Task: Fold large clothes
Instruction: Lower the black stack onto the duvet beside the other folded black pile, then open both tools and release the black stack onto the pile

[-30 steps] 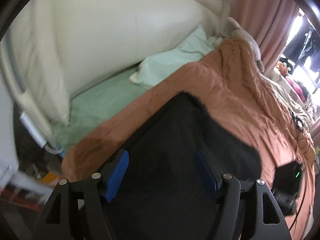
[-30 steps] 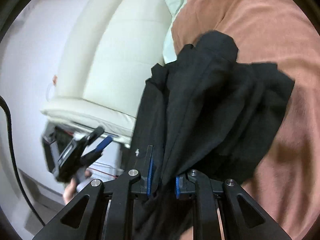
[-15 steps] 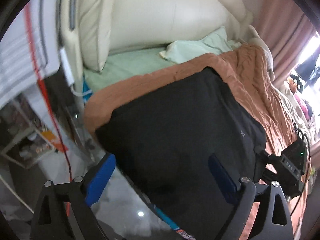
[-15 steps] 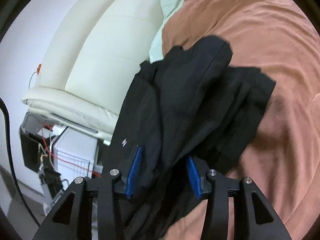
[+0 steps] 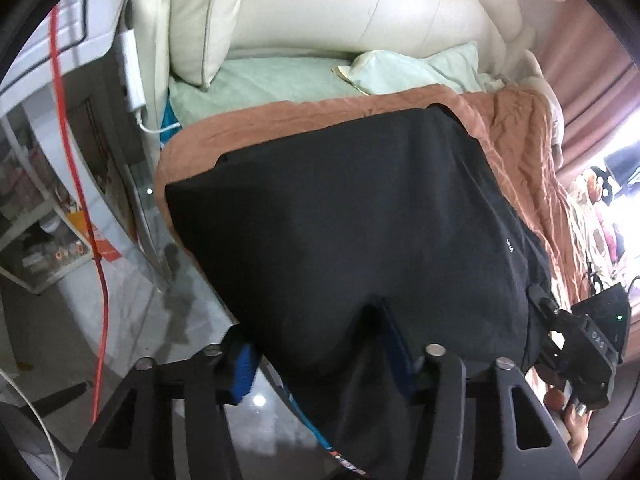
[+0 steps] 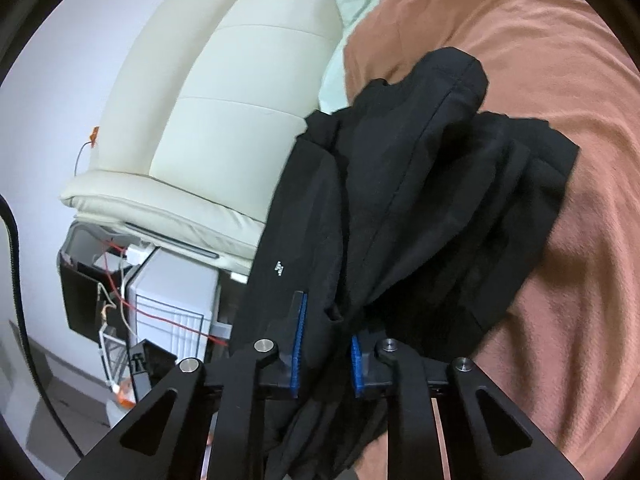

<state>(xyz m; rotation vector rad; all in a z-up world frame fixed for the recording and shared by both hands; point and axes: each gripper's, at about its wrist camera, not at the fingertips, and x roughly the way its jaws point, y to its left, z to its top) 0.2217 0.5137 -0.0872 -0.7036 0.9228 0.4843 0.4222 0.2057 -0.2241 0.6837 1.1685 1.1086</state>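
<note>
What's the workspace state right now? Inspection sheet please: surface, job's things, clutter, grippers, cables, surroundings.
Surface: bed with a rust-brown blanket, creased.
Job's things: black garment spread over the bed's edge; bunched in the right wrist view.
Clutter: pale green pillow near the headboard.
Grippers: left gripper has just been closing, black cloth between its pads; right gripper has just closed, shut on the garment.
Cables: red cable hanging beside the bed; white cable at the mattress corner.
Surroundings: cream headboard, pink curtain, white cabinet.
</note>
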